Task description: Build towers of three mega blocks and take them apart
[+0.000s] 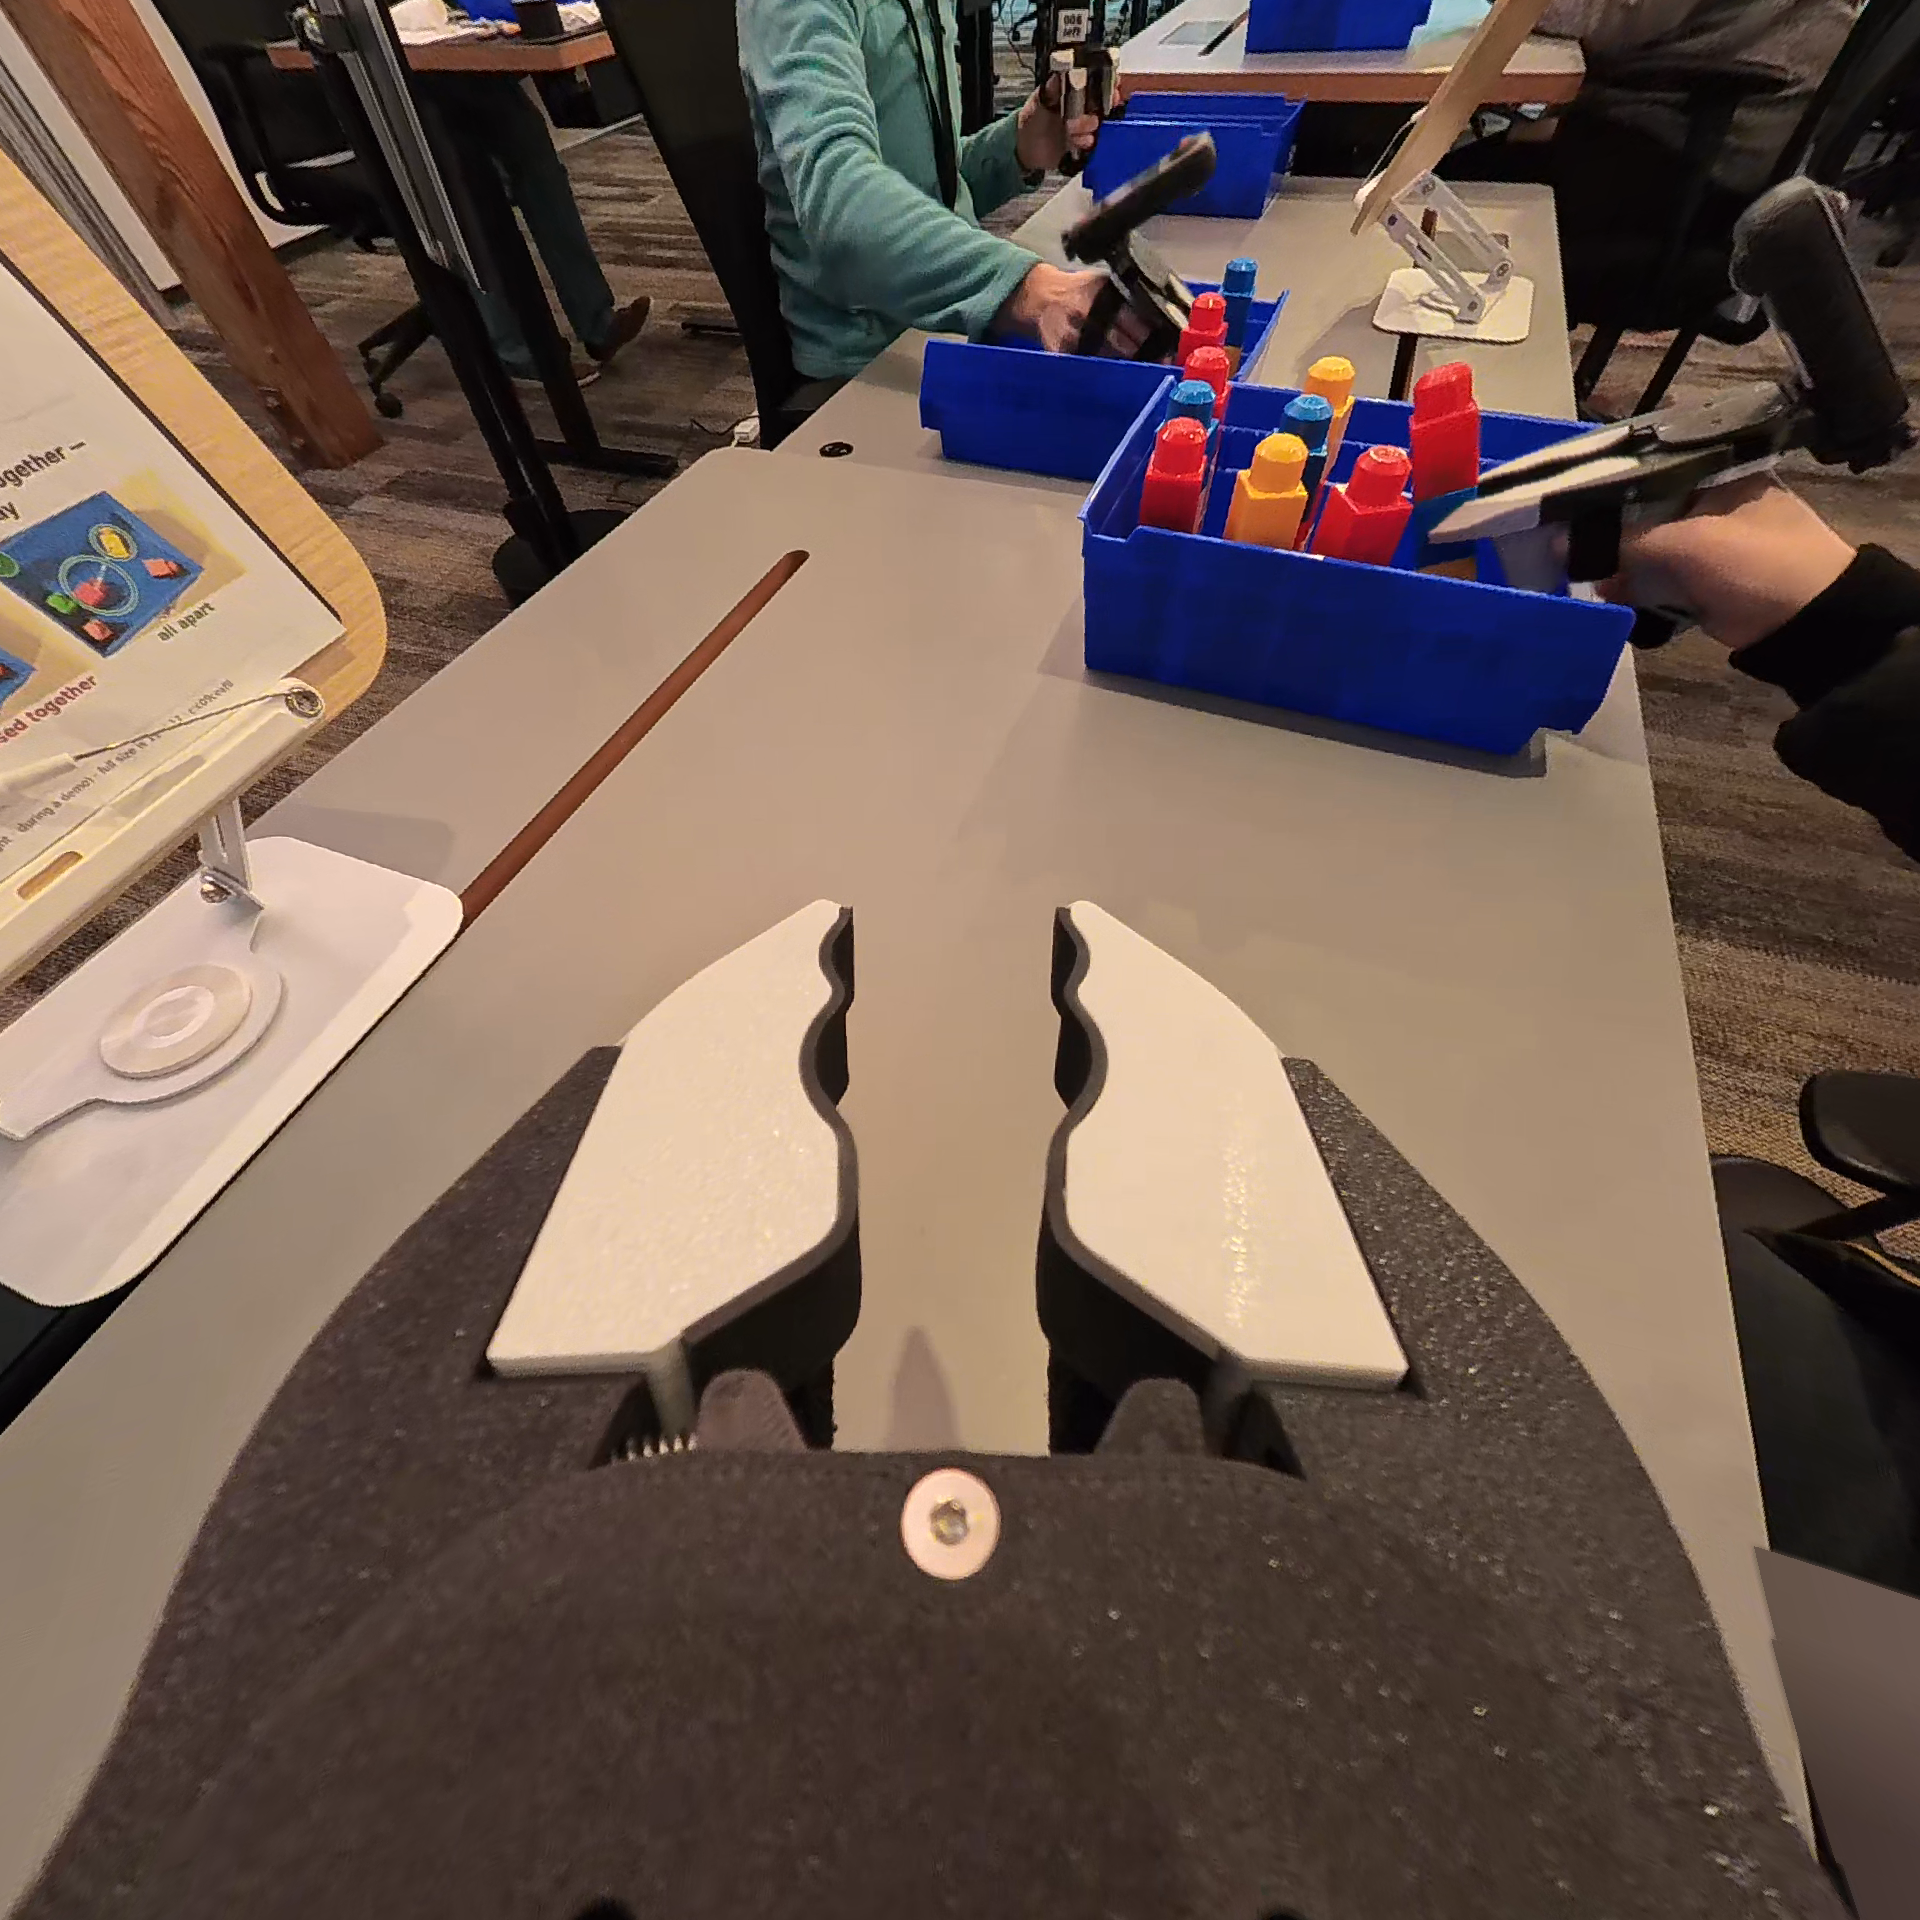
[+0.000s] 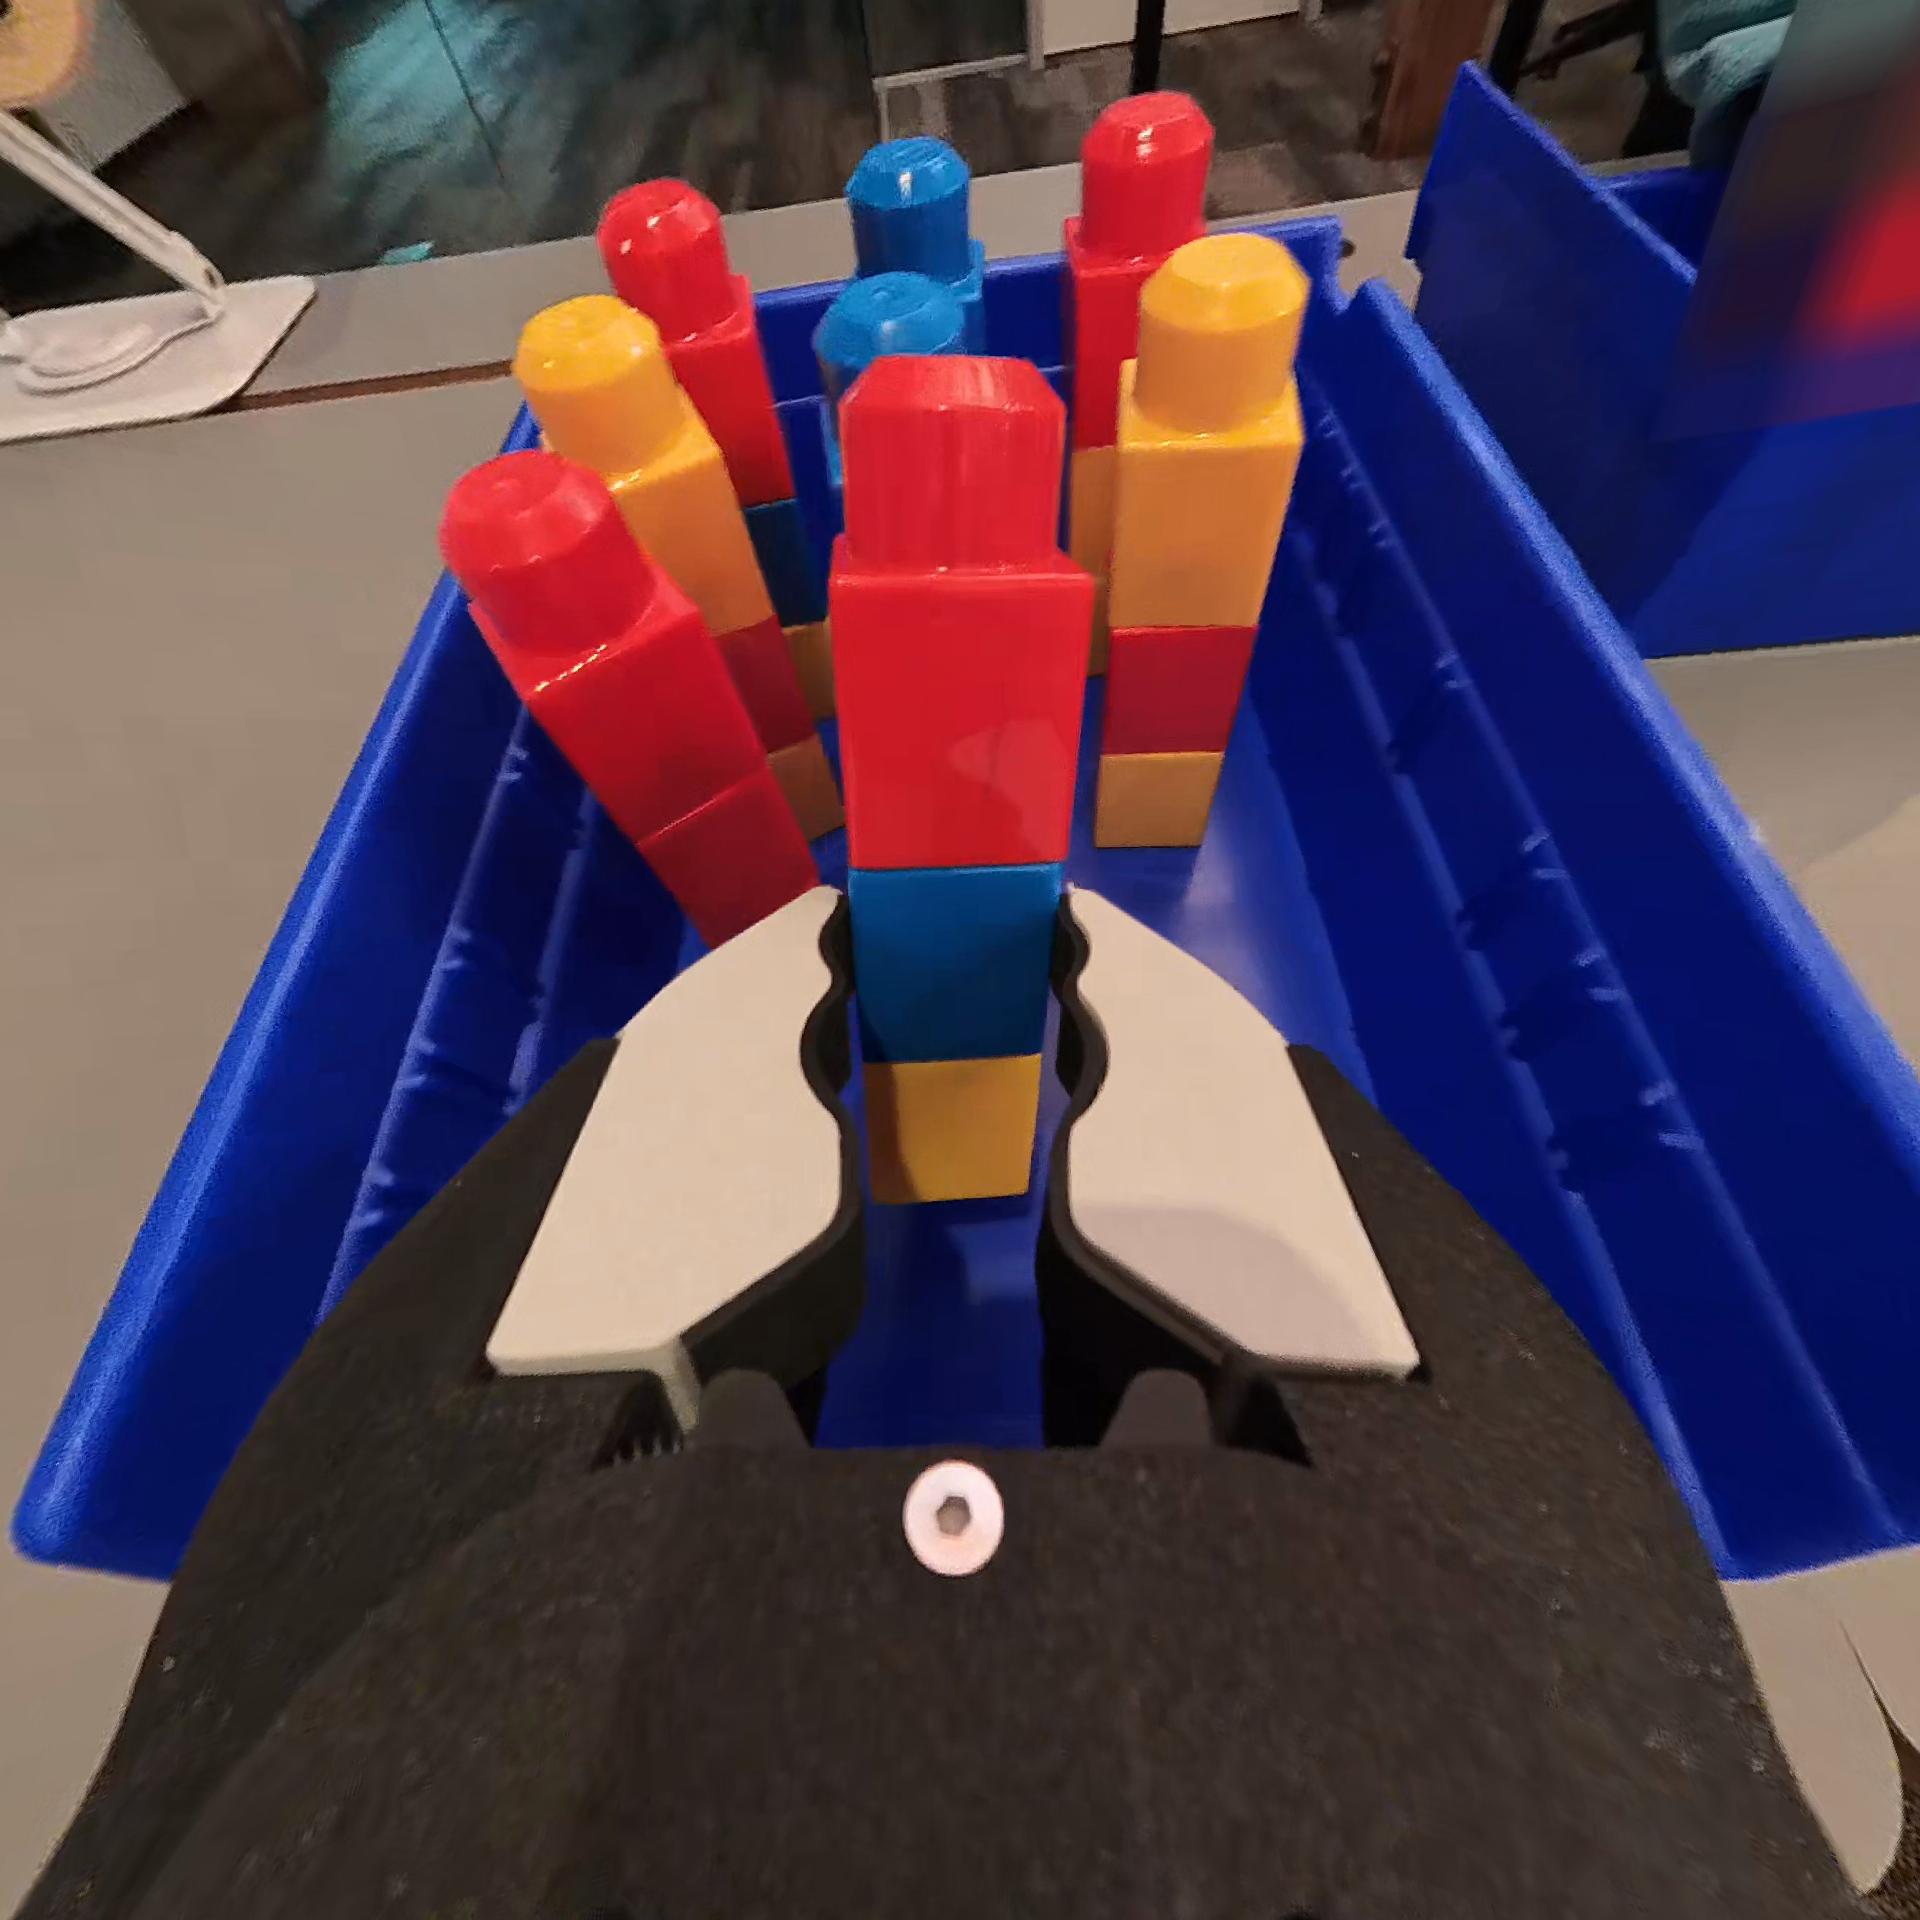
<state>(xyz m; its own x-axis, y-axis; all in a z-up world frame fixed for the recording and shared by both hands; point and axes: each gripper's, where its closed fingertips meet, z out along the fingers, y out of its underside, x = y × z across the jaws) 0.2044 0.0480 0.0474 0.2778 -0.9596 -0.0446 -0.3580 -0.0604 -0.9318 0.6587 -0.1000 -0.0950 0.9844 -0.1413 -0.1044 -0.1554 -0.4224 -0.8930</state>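
Towers of three mega blocks stand packed in the blue bin (image 2: 1558, 935), and the right gripper (image 2: 951, 997) has its fingers on either side of the nearest one, a red-blue-yellow tower (image 2: 951, 727), pinching the blue middle block, as far as I can tell. The left gripper (image 1: 951, 1029) hangs spread and empty above the grey table (image 1: 935, 727), well apart from the bin. Looks like the take-apart stage: next, that tower needs lifting out and the left gripper brought over to pull a block off.
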